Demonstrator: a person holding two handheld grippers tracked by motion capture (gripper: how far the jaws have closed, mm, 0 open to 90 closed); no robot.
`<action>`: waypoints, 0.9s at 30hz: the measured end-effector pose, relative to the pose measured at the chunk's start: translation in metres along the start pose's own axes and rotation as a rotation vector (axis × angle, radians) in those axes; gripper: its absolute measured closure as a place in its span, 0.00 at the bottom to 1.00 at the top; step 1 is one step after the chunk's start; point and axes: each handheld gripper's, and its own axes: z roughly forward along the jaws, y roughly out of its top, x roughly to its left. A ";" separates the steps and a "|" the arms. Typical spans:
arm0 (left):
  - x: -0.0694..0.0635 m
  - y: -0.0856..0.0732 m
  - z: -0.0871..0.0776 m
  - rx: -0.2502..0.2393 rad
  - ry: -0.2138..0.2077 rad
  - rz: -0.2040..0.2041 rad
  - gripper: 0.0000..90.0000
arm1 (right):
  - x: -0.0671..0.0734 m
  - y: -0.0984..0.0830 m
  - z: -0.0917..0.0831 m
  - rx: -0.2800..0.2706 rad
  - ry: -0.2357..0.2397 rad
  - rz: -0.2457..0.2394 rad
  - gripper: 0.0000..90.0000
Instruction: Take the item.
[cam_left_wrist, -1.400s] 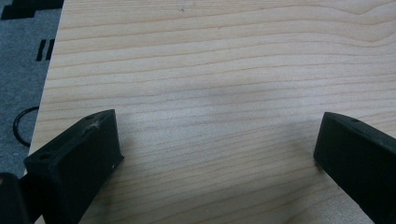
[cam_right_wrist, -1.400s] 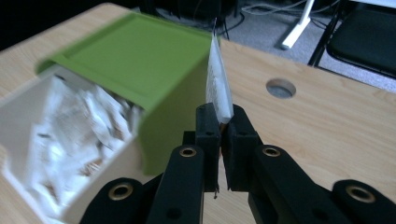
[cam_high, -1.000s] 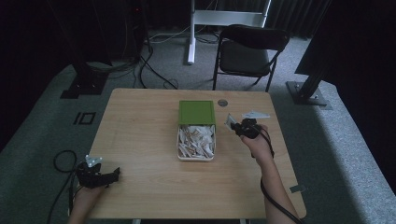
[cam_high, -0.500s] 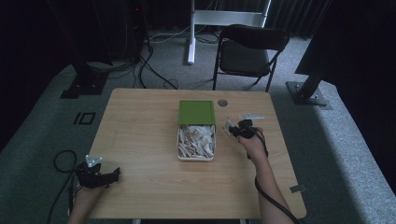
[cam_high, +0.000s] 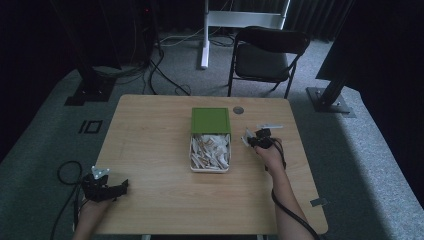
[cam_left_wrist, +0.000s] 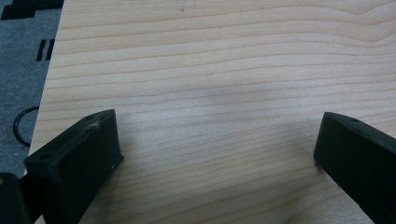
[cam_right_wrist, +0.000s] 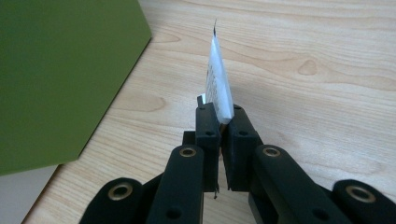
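Note:
A white box (cam_high: 210, 152) full of small white packets sits mid-table, its green lid (cam_high: 210, 120) lying half over its far end. My right gripper (cam_high: 248, 140) hovers just right of the box, shut on one white packet (cam_right_wrist: 218, 79) that stands edge-on between the jaws. The green lid (cam_right_wrist: 60, 79) fills the left of the right gripper view. Near the table's front left corner my left gripper (cam_high: 119, 186) rests low over the bare wood, jaws wide apart. Its two black fingers (cam_left_wrist: 74, 158) frame nothing but wood grain.
A small dark round disc (cam_high: 238, 110) lies beyond the lid, and a thin white strip (cam_high: 270, 126) lies right of my right gripper. The wooden table (cam_high: 150, 150) ends close to my left gripper. A black folding chair (cam_high: 267, 55) stands behind the table.
My right gripper with the packet has drifted slightly toward the box and nearer the person. The left gripper has stayed put.

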 end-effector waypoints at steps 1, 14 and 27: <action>0.000 0.000 0.000 0.000 0.000 0.000 0.01 | -0.001 0.000 0.001 -0.001 0.000 0.008 0.95; 0.000 0.000 0.000 0.000 0.000 0.000 0.01 | -0.019 0.000 0.000 -0.023 -0.085 0.015 0.65; 0.000 0.000 0.000 0.000 0.000 0.000 0.02 | -0.032 -0.011 -0.025 -0.020 -0.160 -0.027 0.40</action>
